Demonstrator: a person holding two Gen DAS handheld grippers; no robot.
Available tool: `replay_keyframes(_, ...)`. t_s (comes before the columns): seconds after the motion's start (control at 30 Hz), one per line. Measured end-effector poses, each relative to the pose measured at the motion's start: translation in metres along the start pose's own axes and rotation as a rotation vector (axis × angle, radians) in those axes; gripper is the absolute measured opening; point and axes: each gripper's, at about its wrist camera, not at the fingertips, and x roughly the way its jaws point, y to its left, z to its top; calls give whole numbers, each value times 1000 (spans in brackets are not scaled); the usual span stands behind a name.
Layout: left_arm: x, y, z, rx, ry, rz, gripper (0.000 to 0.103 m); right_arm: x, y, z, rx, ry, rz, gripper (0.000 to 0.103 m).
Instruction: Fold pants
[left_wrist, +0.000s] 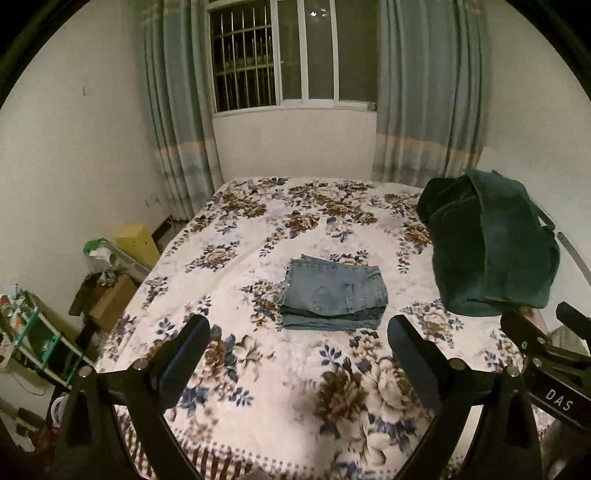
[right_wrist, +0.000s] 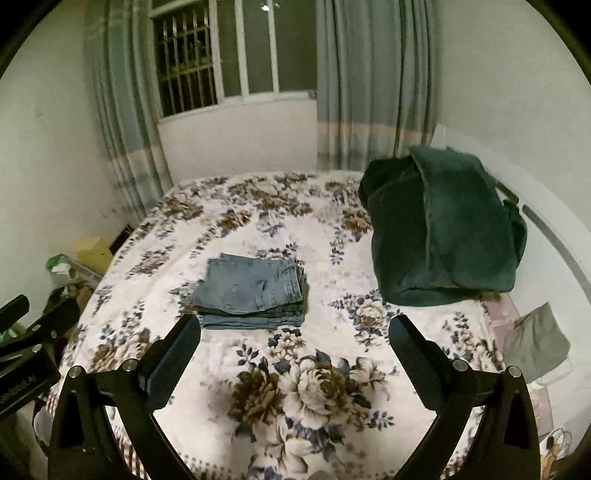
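Observation:
A pair of light blue denim pants (left_wrist: 330, 293) lies folded into a compact stack near the middle of the floral bedspread (left_wrist: 288, 229); it also shows in the right wrist view (right_wrist: 251, 291). My left gripper (left_wrist: 298, 328) is open and empty, held above the near part of the bed, short of the stack. My right gripper (right_wrist: 295, 326) is open and empty too, just short of the stack and to its right. The right gripper also shows at the right edge of the left wrist view (left_wrist: 541, 325). The left gripper's body shows at the left edge of the right wrist view (right_wrist: 22, 332).
A heap of dark green clothing (left_wrist: 491, 247) sits at the bed's right side, also in the right wrist view (right_wrist: 443, 229). Boxes and clutter (left_wrist: 110, 280) stand on the floor left of the bed. A curtained window (left_wrist: 291, 55) is behind. A grey cloth (right_wrist: 537, 341) hangs at the right.

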Motion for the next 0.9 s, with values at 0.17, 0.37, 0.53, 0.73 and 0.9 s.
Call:
replay_keyframes(0.17,-52,1,-9,-11,-17,-2,98,-75,-5,-9,-29,-39,14,103)
replay_keyframes(0.37,-85,4,-12,-24,-43,14,98,-140,-16,-10,-17,-69,22,103)
replay_keyframes(0.53,-105,8,-12,-45,-74,8,103,-179,-18,-4,-18,-104,39,103)
replay_keyframes(0.73,-123,9,-10,-44,-106,7,103,-195,-15,-1,-18,-127,39,103)
replay_keyframes(0.9,-129,10,-12,-31,-112,-1,103,-196,-17,3,-6,-129,42,103)
